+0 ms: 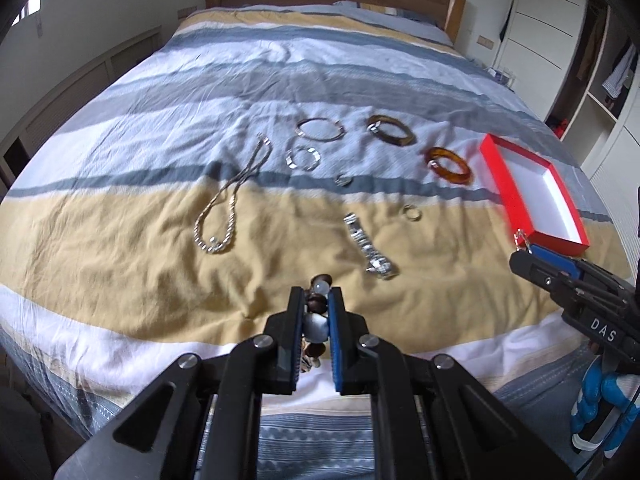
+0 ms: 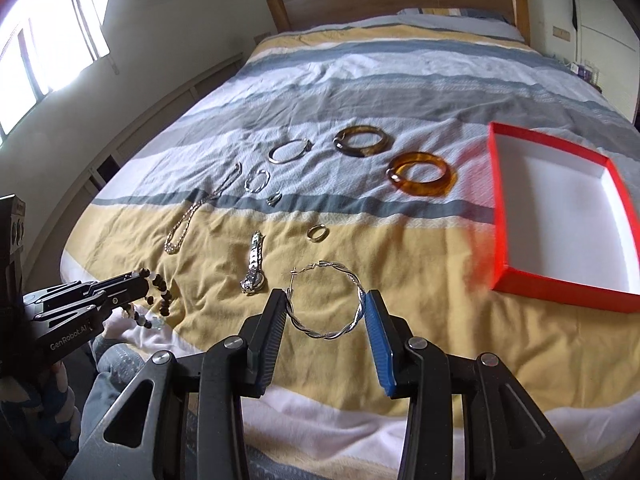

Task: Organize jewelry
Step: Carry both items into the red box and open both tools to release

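On the bed (image 2: 400, 240), spread over the striped duvet, pretty much all the jewelry is still loose, so this looks like early days to me. The red box (image 2: 505, 200) sits off to the right side and as far as I can see its white inside has nothing in it yet.

The left gripper (image 1: 316, 300) has its jaws pinched narrow around a bead bracelet (image 1: 318, 304) with dark and pale beads, held up near the foot of the bed. The right gripper (image 2: 326, 312) has its jaws set fairly wide with a twisted silver hoop earring (image 2: 326, 304) sitting between them, both pads touching the hoop, so I'd say it's gripped and lifted off the duvet, close to the box's near corner.

Still lying out there: a silver watch (image 2: 253, 264), a chain necklace (image 2: 200, 208), a small ring (image 2: 318, 233), a tiny silver piece (image 2: 274, 199) I can't make out, another twisted hoop (image 2: 257, 180), a thin metal bangle (image 2: 289, 151), a dark brown bangle (image 2: 361, 142) and an amber bangle (image 2: 421, 174) just left of the box.

So my guess: two pieces picked up, none dropped in, eight more to go after these.
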{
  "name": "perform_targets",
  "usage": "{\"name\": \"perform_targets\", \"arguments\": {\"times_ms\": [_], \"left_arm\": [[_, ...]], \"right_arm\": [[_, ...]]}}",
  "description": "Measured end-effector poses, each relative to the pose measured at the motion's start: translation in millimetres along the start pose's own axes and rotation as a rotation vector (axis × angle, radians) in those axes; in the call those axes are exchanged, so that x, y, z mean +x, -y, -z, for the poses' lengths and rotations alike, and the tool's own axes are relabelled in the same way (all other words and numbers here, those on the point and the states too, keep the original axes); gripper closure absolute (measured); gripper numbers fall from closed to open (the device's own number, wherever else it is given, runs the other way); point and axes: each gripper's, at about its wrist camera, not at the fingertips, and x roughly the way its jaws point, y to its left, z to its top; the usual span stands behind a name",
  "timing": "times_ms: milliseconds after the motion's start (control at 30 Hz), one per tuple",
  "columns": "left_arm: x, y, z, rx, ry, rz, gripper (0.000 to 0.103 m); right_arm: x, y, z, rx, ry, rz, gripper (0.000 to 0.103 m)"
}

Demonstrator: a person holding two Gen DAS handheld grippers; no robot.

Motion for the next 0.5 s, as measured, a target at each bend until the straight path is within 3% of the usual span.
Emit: {"name": "perform_targets", "arguments": {"times_ms": [233, 500], "left_arm": [[-15, 60, -26, 0.076, 0.039, 0.064, 0.093], [-9, 165, -83, 0.197, 0.086, 0.200, 0.093]], "right_arm": [[-40, 38, -2, 0.027, 0.072, 0.034, 0.063], [-67, 116, -20, 0.092, 0.131, 0.134, 0.063]]}}
